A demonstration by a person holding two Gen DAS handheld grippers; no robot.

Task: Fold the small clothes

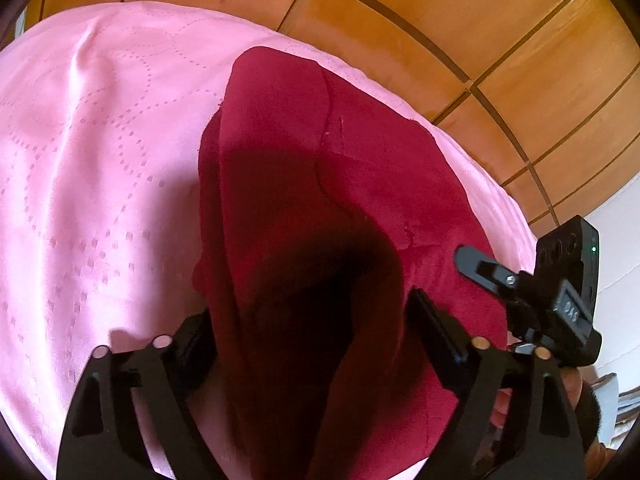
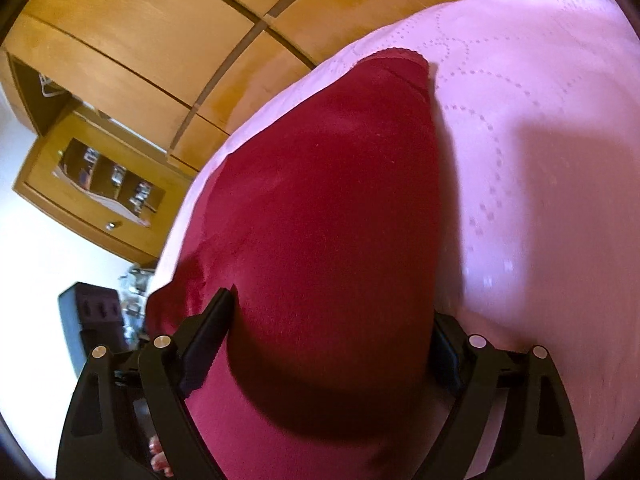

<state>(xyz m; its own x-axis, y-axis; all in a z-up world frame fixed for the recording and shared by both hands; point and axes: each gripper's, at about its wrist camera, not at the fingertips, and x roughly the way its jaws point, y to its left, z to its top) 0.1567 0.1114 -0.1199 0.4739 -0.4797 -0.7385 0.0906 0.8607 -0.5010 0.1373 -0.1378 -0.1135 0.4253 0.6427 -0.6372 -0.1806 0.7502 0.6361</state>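
A dark red garment (image 1: 304,184) lies stretched on a pink bedsheet (image 1: 100,160), its near end raised toward both cameras. In the left wrist view my left gripper (image 1: 308,320) has its fingers wide apart on either side of a raised fold of the red cloth. The right gripper (image 1: 480,268) shows there at the right edge, over the garment. In the right wrist view the red garment (image 2: 328,208) bulges up between the spread fingers of my right gripper (image 2: 332,312). The cloth hides the finger pads, so the grip is unclear.
The pink bedsheet (image 2: 540,120) covers the bed. Wooden wardrobe doors (image 1: 440,20) stand behind it. In the right wrist view an open wooden drawer (image 2: 96,184) with small items and a dark box (image 2: 88,312) sit at the left by the floor.
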